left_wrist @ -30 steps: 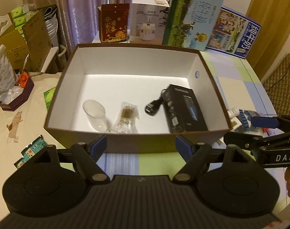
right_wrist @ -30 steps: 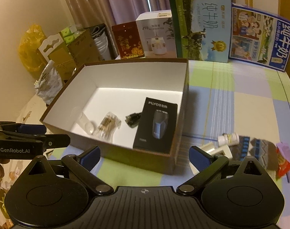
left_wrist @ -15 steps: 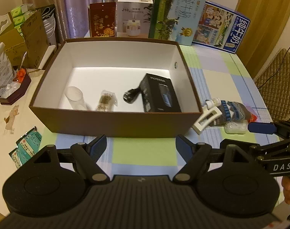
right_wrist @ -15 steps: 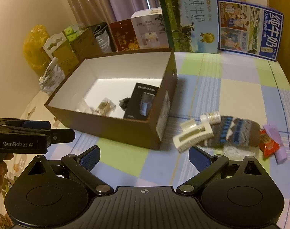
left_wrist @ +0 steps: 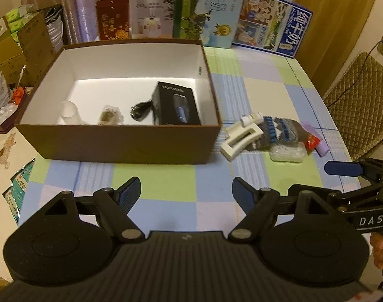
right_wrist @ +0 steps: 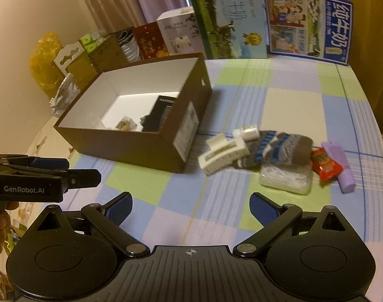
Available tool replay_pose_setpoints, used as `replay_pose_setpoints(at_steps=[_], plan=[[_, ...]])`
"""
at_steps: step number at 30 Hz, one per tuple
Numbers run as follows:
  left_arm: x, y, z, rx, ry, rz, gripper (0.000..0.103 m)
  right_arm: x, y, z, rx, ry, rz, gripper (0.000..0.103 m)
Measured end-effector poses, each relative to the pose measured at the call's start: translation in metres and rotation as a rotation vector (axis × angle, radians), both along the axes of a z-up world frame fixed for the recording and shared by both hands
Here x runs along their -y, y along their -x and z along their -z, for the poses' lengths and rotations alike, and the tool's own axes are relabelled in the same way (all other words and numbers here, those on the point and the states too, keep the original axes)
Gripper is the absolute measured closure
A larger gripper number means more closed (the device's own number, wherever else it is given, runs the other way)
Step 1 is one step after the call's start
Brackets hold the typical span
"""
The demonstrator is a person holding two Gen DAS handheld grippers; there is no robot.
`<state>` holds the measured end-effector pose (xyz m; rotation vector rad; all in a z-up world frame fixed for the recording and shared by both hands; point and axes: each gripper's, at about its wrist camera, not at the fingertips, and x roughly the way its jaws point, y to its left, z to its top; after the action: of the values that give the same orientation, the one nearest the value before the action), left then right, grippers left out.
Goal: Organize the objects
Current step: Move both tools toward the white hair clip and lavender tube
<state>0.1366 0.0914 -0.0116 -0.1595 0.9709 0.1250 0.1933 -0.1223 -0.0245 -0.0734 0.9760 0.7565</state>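
Observation:
A brown box [left_wrist: 121,143] [right_wrist: 141,148] with a white inside stands on the checked tablecloth. It holds a black carton [left_wrist: 175,108], a black plug [left_wrist: 140,108], a small packet [left_wrist: 109,115] and a clear cup [left_wrist: 69,112]. To its right lie a white clip [right_wrist: 223,154] [left_wrist: 240,138], a small white bottle [right_wrist: 249,133], a striped knitted sock [right_wrist: 277,148], a clear case [right_wrist: 285,180], a red sachet [right_wrist: 324,167] and a purple tube [right_wrist: 340,166]. My left gripper [left_wrist: 186,193] and right gripper [right_wrist: 190,206] are open and empty, held above the table in front of these.
Milk cartons [right_wrist: 231,20] and gift boxes [right_wrist: 151,41] stand along the table's far edge. Cardboard boxes and bags [left_wrist: 20,50] crowd the left side. A quilted chair [left_wrist: 360,95] is at the right. Card packs [left_wrist: 17,191] lie at the front left.
Both grippers have pulled back from the box and shifted right, so the pile of loose items beside the box has come into fuller view. Both stay open.

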Motion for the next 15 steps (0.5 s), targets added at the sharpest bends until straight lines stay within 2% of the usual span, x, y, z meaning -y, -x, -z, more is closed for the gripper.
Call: replay_pose_setpoints(at_steps=[8,15], plan=[[0.04,-0.004,0.015,-0.022,0.021,0.047,0.026,0.044,-0.008,0.004,-0.007,0.004,0.049,0.006],[0.073,-0.02,0.032,-0.021,-0.001,0.121,0.026,0.084,-0.017,0.009,0.001,0.015,0.116,0.006]])
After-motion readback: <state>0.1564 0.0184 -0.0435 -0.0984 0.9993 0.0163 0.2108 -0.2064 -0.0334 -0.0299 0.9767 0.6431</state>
